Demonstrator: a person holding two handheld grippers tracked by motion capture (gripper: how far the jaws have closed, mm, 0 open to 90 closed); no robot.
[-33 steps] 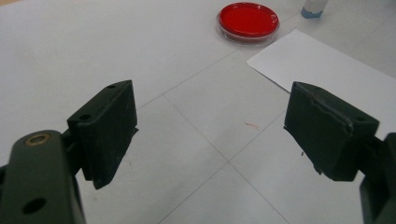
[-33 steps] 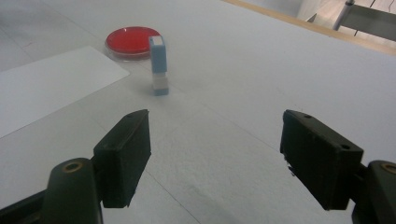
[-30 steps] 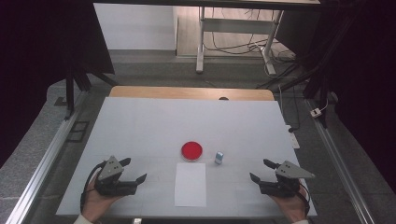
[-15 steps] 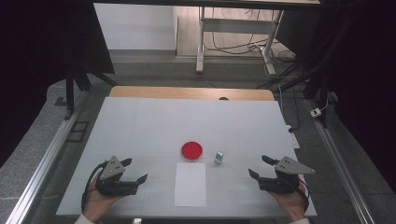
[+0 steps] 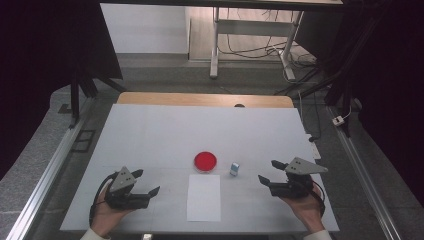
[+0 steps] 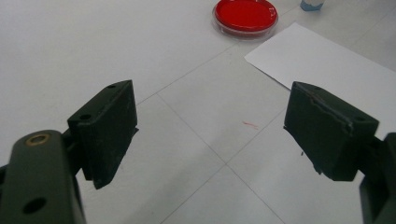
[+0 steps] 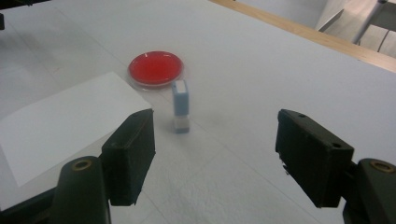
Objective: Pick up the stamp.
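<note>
A red petri dish (image 5: 205,161) lies near the middle of the white table (image 5: 200,130). A small blue-and-white block (image 5: 234,169) stands upright just right of it, and a white paper sheet (image 5: 203,197) lies in front of the dish. My left gripper (image 5: 146,181) rests open at the front left, pointing toward the paper (image 6: 327,60) and dish (image 6: 245,15), with nothing between its jaws (image 6: 210,98). At the front right my right gripper (image 5: 268,171) is open and empty. It faces the block (image 7: 180,106), which stands a short way ahead of it (image 7: 215,123), with the dish (image 7: 155,68) behind.
A wooden strip (image 5: 205,99) runs along the table's far edge. Metal rails (image 5: 47,175) flank both sides. Behind the table stand a desk frame (image 5: 250,30) and loose cables on the floor.
The right gripper has crept slightly left and forward toward the block. The left gripper has hardly moved.
</note>
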